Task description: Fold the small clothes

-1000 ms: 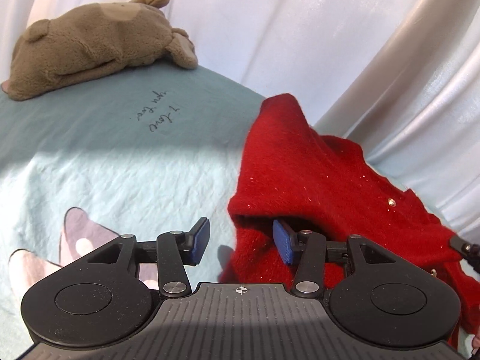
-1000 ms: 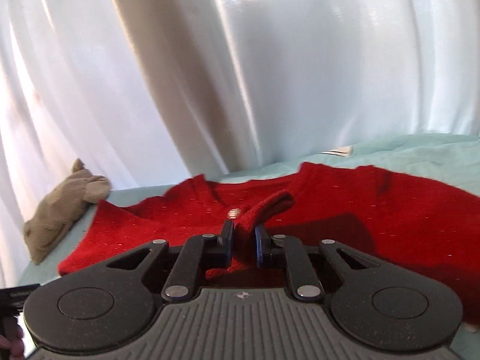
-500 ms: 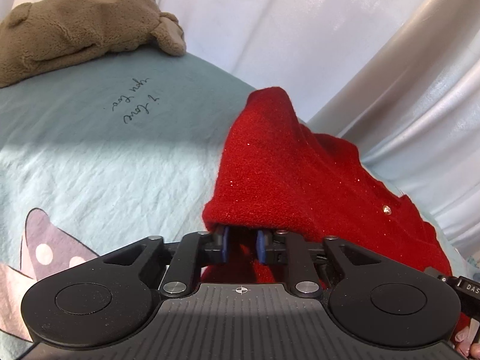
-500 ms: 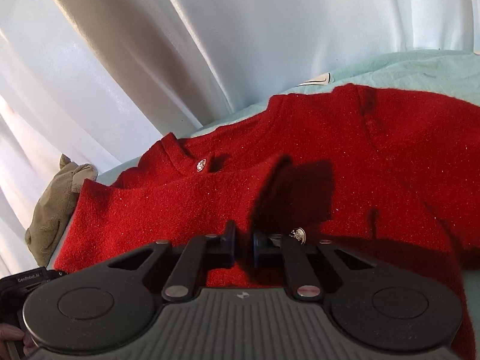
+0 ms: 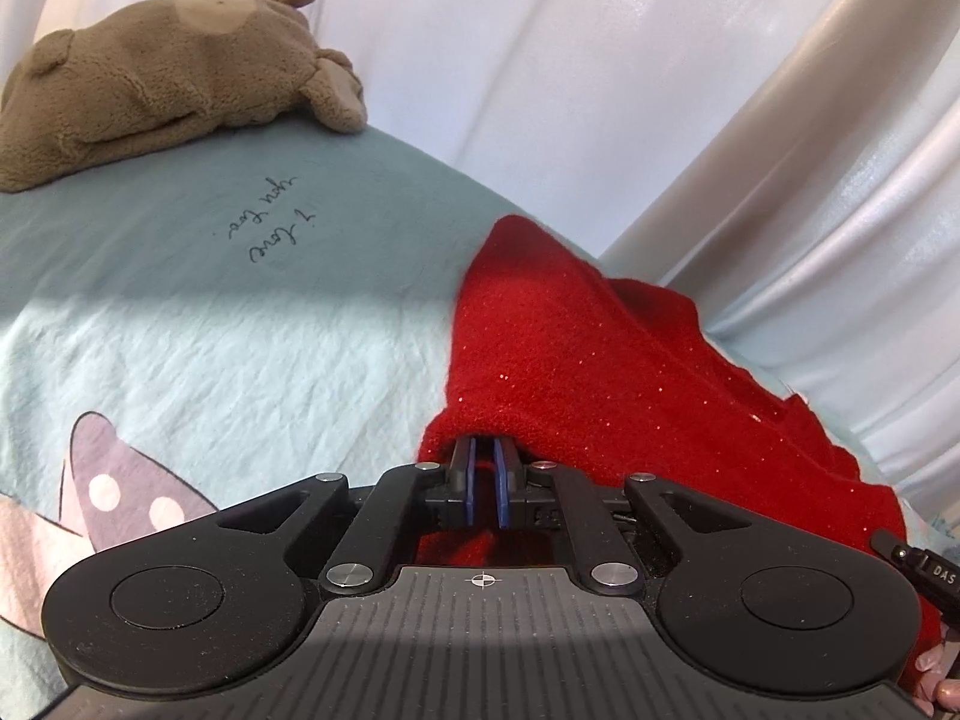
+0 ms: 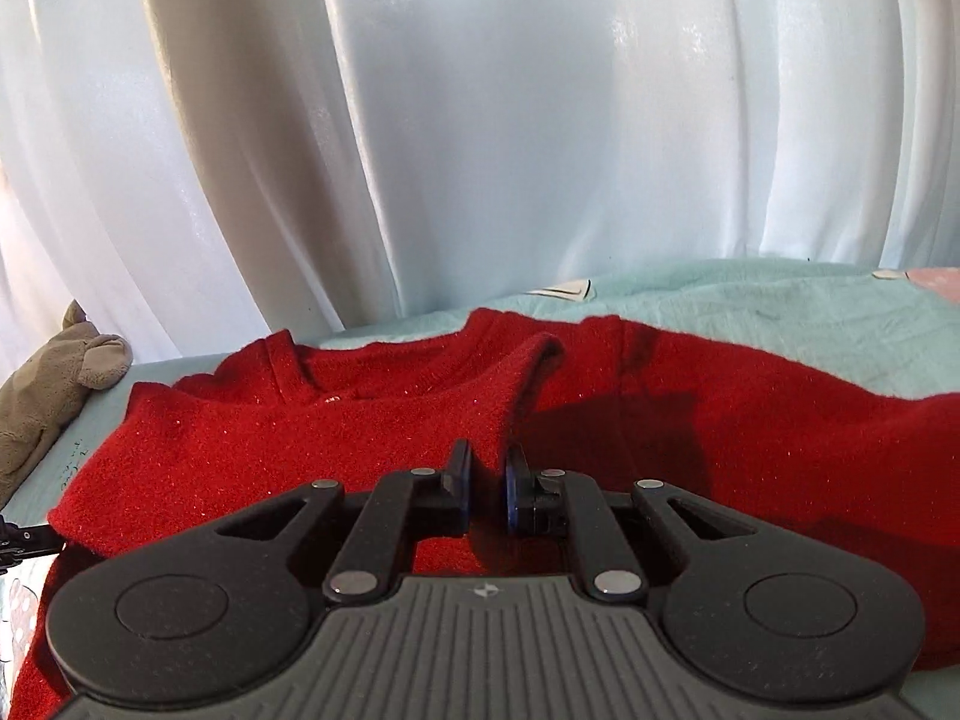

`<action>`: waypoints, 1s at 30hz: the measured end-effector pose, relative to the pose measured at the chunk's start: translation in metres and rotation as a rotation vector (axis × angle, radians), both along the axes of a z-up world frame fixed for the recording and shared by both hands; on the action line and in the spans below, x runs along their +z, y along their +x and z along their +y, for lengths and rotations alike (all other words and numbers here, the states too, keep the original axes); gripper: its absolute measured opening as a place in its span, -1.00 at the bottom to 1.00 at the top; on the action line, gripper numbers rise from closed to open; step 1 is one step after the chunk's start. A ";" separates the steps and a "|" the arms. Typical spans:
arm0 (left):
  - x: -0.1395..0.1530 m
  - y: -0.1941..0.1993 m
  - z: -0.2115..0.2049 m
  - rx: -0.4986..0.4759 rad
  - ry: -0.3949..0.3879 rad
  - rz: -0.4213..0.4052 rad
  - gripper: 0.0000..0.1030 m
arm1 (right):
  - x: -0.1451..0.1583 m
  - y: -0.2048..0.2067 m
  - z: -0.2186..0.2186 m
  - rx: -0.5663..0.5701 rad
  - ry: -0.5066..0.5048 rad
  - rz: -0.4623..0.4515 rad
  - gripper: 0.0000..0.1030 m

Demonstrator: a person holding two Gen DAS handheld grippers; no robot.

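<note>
- One white curtain [image 6: 480,120] fills the background, hanging in long folds behind the bed.
- Bed sheet [image 5: 210,330]: pale teal, wrinkled, with a line of dark handwriting and a grey spotted print near the left gripper's body.
- Red sweater [image 6: 750,420]: lies on the sheet near the curtain, spread wide across the right wrist view; fuzzy knit with fine glitter. Its left edge is raised off the sheet into a ridge.
- Brown plush toy [image 5: 162,84]: lies at the far corner of the sheet, well apart from the sweater.
- Left gripper [image 5: 483,474]: blue-padded fingers [image 5: 470,480] nearly together, pinching the sweater's near left edge; red knit drapes over the tips.
- Right gripper [image 6: 487,468]: fingers [image 6: 515,483] pressed on a raised fold of the sweater, which runs up from between them toward the collar.
- Small button [image 6: 330,400] shows just below the collar.
</note>
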State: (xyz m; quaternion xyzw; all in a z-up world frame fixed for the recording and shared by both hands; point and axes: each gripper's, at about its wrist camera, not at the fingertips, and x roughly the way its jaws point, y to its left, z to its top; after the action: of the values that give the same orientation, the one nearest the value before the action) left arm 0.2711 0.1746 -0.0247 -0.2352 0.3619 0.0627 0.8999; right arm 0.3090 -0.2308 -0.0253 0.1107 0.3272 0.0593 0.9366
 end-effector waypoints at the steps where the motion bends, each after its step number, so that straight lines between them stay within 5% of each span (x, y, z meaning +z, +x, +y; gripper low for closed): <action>1: 0.005 0.000 -0.002 -0.003 0.004 -0.014 -0.83 | -0.002 0.000 -0.002 -0.007 0.006 0.010 -0.82; 8: 0.017 0.016 -0.022 -0.067 -0.005 -0.060 -0.60 | -0.007 -0.001 -0.003 -0.012 0.021 0.032 -0.82; 20: -0.026 0.040 -0.034 -0.110 0.055 0.082 -0.68 | -0.026 0.005 -0.015 -0.023 0.067 0.129 -0.82; 26: -0.016 0.033 -0.038 -0.126 0.061 0.074 -0.62 | -0.020 0.002 -0.011 -0.025 0.029 0.116 -0.68; 30: -0.010 0.028 -0.050 -0.165 0.050 0.056 -0.48 | 0.003 -0.019 0.003 -0.006 -0.020 0.001 -0.59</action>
State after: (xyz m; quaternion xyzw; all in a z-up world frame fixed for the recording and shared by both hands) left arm 0.2996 0.1243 -0.0346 -0.1804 0.4032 0.0041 0.8971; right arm 0.2903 -0.2278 -0.0225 0.1021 0.3280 0.0529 0.9376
